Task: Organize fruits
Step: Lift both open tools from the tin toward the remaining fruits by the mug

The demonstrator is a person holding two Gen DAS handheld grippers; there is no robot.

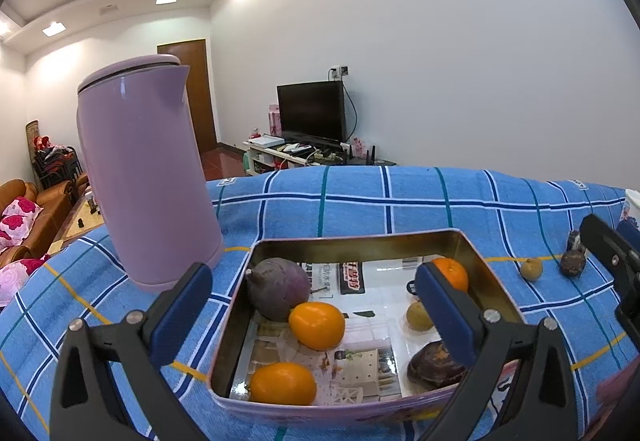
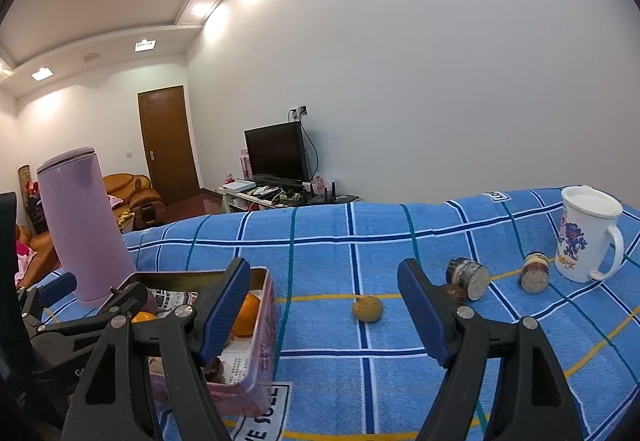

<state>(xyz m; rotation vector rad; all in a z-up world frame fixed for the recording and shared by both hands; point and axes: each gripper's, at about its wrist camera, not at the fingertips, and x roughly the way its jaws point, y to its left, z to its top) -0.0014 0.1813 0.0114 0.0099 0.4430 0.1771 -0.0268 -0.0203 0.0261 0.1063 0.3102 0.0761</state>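
An open metal tin (image 1: 360, 243) lined with printed paper holds a purple fruit (image 1: 276, 293), three oranges (image 1: 316, 325) and two darker small fruits. My left gripper (image 1: 312, 277) hovers open over the tin, gripping nothing. On the blue checked cloth right of the tin lie a small yellow-brown fruit (image 2: 367, 308) and a dark round fruit (image 2: 454, 291), the dark one partly hidden behind my right finger. My right gripper (image 2: 322, 273) is open and empty, and the yellow-brown fruit lies a little beyond its fingertips, between their lines. The tin (image 2: 266, 321) is at its left.
A tall lilac kettle (image 1: 148, 177) stands left of the tin. Two small jars (image 2: 470, 277) lie on their sides near a white lidded mug (image 2: 588, 237) at the right. The cloth (image 2: 360, 241) ends at a far edge, with the living room beyond.
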